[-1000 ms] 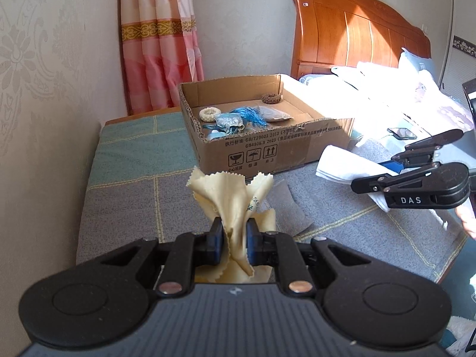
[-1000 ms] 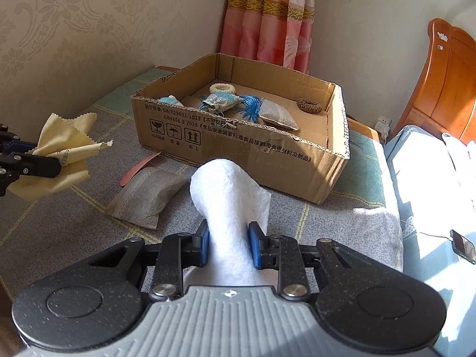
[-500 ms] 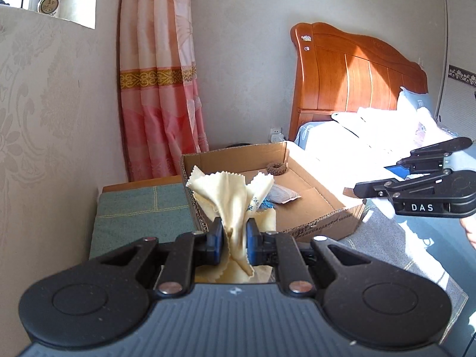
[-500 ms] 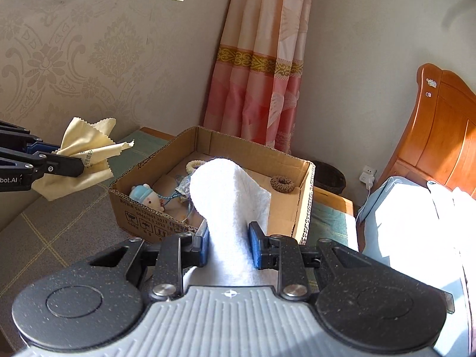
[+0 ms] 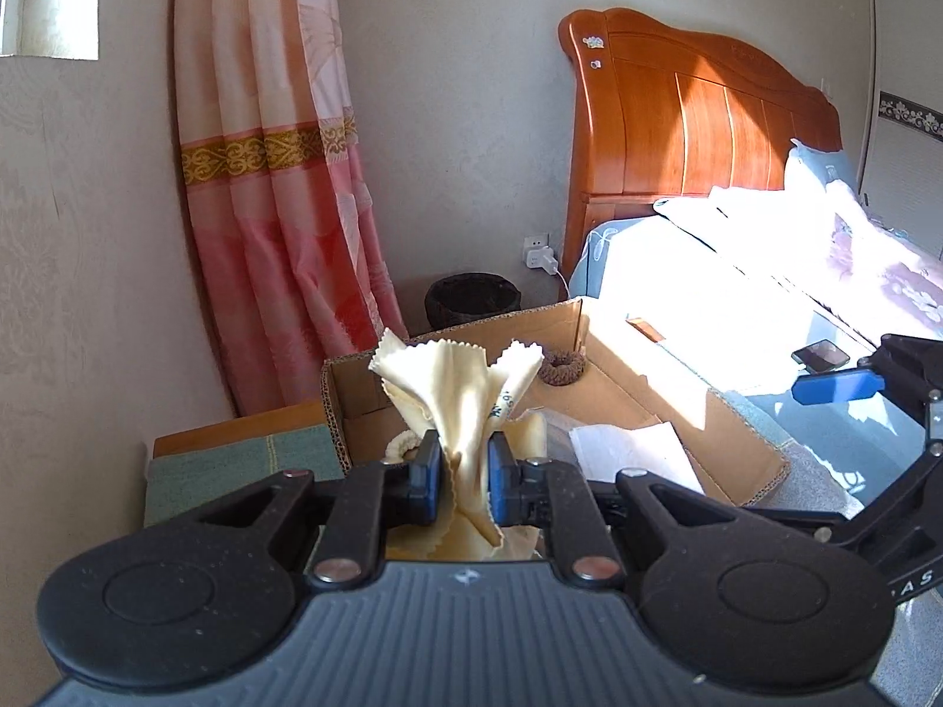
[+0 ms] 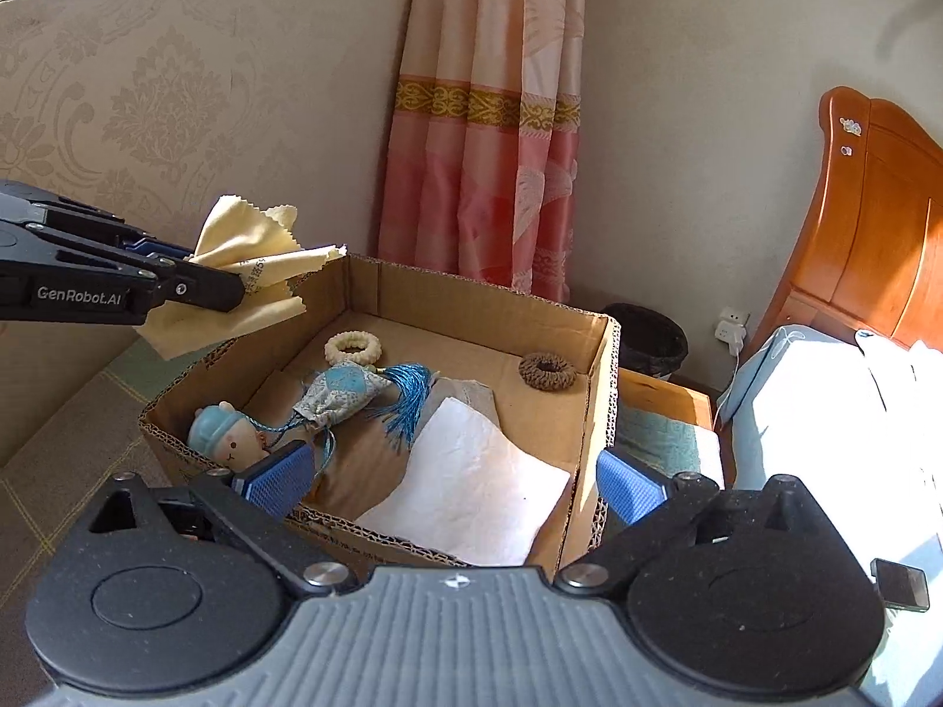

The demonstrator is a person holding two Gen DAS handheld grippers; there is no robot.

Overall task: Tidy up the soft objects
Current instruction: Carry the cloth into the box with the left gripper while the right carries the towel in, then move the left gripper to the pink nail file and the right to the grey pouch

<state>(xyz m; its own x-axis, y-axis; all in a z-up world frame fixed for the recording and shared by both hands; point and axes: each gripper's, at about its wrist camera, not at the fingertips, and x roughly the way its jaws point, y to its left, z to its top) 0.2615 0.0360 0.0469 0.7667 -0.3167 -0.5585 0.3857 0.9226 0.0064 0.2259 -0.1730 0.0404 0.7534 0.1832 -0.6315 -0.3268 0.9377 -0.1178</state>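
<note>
My left gripper (image 5: 464, 471) is shut on a pale yellow cloth (image 5: 465, 395) and holds it above the left end of the cardboard box (image 5: 737, 442); it also shows in the right wrist view (image 6: 194, 286) with the cloth (image 6: 247, 271). My right gripper (image 6: 454, 477) is open and empty over the box's near wall (image 6: 583, 389). A white cloth (image 6: 471, 483) lies inside the box, also seen in the left wrist view (image 5: 630, 448).
In the box lie a small doll (image 6: 227, 436), a blue tasselled pouch (image 6: 348, 392), a white ring (image 6: 352, 346) and a brown ring (image 6: 547, 370). A bin (image 6: 648, 339), a pink curtain (image 6: 483, 177) and a bed with a wooden headboard (image 5: 695, 129) stand behind. A phone (image 5: 819, 353) lies on the bed.
My right gripper has opened and the white cloth has dropped into the box. My left gripper has moved forward with the yellow cloth, over the box's left end.
</note>
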